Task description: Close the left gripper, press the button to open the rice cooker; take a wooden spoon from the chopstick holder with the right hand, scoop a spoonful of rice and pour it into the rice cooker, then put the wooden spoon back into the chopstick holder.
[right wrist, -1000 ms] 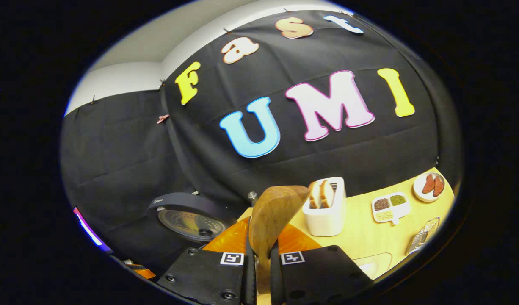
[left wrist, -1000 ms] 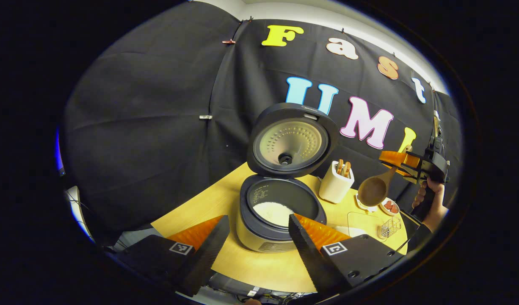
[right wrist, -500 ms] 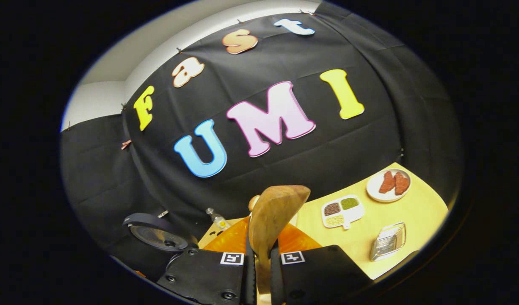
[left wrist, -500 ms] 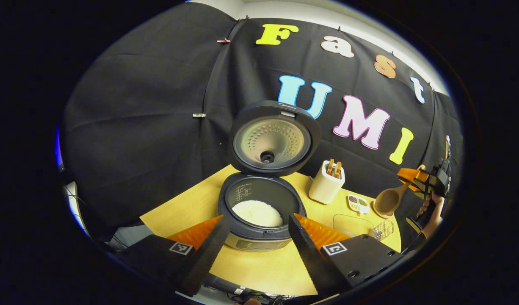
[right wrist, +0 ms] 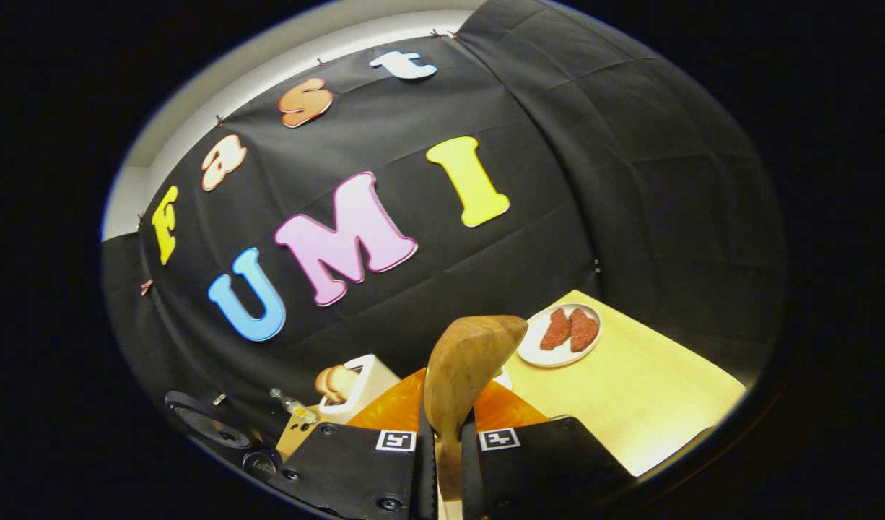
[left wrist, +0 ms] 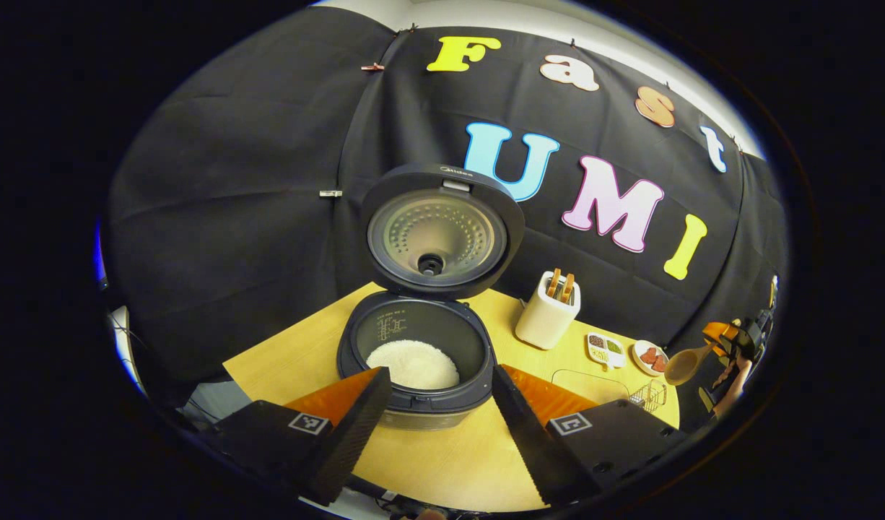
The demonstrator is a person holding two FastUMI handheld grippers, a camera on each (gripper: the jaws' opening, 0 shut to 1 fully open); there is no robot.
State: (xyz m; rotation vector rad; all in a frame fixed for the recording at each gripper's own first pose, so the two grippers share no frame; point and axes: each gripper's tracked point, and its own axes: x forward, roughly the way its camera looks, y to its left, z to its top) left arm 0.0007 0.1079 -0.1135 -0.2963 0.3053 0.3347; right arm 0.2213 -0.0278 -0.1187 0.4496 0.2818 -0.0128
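Rice cooker: on tabletop, lid up, rice inside.
Left gripper: jaws apart, idle before the cooker.
Right gripper: jaws clamped on wooden spoon, bowl raised.
Chopstick holder: beside cooker, awaiting the spoon's return.

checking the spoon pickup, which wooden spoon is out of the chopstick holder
The wooden spoon clamped in the right gripper; the others stand in the chopstick holder.
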